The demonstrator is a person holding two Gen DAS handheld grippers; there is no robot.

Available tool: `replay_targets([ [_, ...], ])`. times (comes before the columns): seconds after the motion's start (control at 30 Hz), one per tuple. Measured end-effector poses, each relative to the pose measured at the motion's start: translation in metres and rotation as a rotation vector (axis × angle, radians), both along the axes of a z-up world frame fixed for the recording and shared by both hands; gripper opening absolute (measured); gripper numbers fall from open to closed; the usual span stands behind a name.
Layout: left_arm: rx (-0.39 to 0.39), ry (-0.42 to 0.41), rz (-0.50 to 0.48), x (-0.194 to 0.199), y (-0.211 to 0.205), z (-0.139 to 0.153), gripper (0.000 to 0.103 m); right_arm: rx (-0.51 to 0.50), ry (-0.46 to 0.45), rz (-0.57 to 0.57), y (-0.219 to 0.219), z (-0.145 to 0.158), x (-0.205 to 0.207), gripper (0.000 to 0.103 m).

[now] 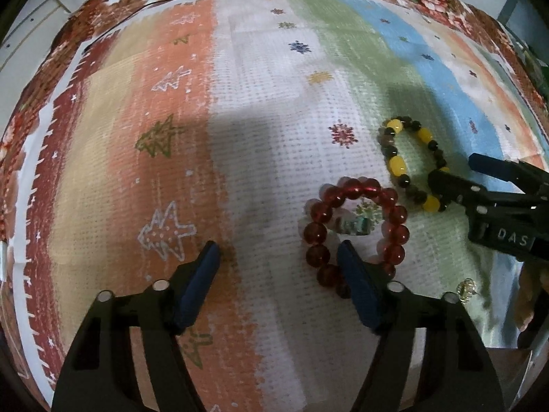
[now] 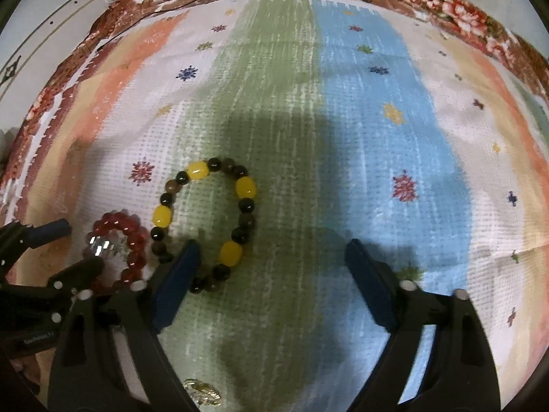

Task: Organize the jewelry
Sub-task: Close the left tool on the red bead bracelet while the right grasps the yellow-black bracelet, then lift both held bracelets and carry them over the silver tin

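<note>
Red beads [image 1: 357, 233] front and centre in the left wrist view: a red bracelet lying flat on the striped cloth [image 1: 274, 158], with something shiny and greenish [image 1: 355, 225] resting inside its ring. The left claw [image 1: 278, 261] is spread wide, gripping nothing. Its right finger [image 1: 357, 285] sits over the near edge of the red loop, and its left finger is out on the orange stripe, well clear of any jewelry.

Just beyond, up and to the right, the yellow-and-dark bracelet [image 1: 411, 168] lies on the green stripe, close beside the red one; whether they touch I cannot tell.

Over to the right wrist view: the right claw [image 2: 274, 257] is also wide open and empty. Its left finger [image 2: 178, 281] comes down at the near rim of the yellow-and-dark bracelet [image 2: 206, 223], covering a few beads there, while its right finger rests over the blue stripe, apart from everything. From the left camera that same claw [image 1: 453, 178] comes in from the right edge, one tip over the bracelet's lower right side.

The red bracelet [image 2: 130, 243] sits left of the yellow one here, with the left claw [image 2: 68, 247] reaching in beside it.

One more piece: a small gold-coloured ornament [image 1: 466, 288] on the cloth near the right side, seen again at the bottom edge of the right view [image 2: 202, 391], too blurred to identify. A floral spread [image 2: 446, 3] borders the cloth at the far side.
</note>
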State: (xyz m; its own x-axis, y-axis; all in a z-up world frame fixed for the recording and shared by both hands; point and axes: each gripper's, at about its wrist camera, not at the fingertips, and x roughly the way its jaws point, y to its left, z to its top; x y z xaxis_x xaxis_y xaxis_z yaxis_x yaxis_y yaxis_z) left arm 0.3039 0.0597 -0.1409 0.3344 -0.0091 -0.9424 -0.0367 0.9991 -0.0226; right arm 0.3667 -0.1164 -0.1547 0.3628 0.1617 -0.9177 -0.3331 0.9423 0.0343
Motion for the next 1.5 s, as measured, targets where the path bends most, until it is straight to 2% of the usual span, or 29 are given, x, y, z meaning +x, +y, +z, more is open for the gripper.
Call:
replay_targets([
  [0.1, 0.024, -0.007, -0.005, 0.0, 0.0, 0.002, 0.05, 0.001, -0.001, 0.023, 0.002, 0.001, -0.001, 0.066],
  [0.13, 0.027, -0.009, -0.007, 0.0, 0.0, 0.002, 0.04, 0.004, 0.0, 0.033, 0.002, 0.002, -0.002, 0.056],
  [0.17, 0.033, -0.009, -0.015, -0.001, 0.0, 0.002, 0.035, 0.01, 0.003, 0.045, 0.003, 0.002, -0.004, 0.042],
  [0.2, 0.031, -0.008, -0.025, -0.002, 0.0, 0.002, 0.023, 0.017, 0.01, 0.054, 0.004, 0.003, -0.005, 0.032],
  [0.23, 0.022, -0.006, -0.035, -0.002, 0.0, 0.002, 0.014, 0.035, 0.025, 0.062, 0.005, 0.002, -0.005, 0.013],
  [0.57, -0.049, -0.03, -0.021, -0.005, 0.008, 0.016, 0.013, 0.067, 0.023, 0.077, 0.004, 0.013, -0.012, 0.013],
  [0.83, -0.1, -0.089, -0.032, -0.012, 0.003, 0.044, 0.013, 0.071, -0.029, 0.107, 0.01, 0.04, -0.025, 0.013],
  [1.5, -0.136, -0.168, -0.038, -0.04, -0.007, 0.087, 0.013, 0.086, -0.125, 0.167, 0.017, 0.097, -0.076, 0.013],
])
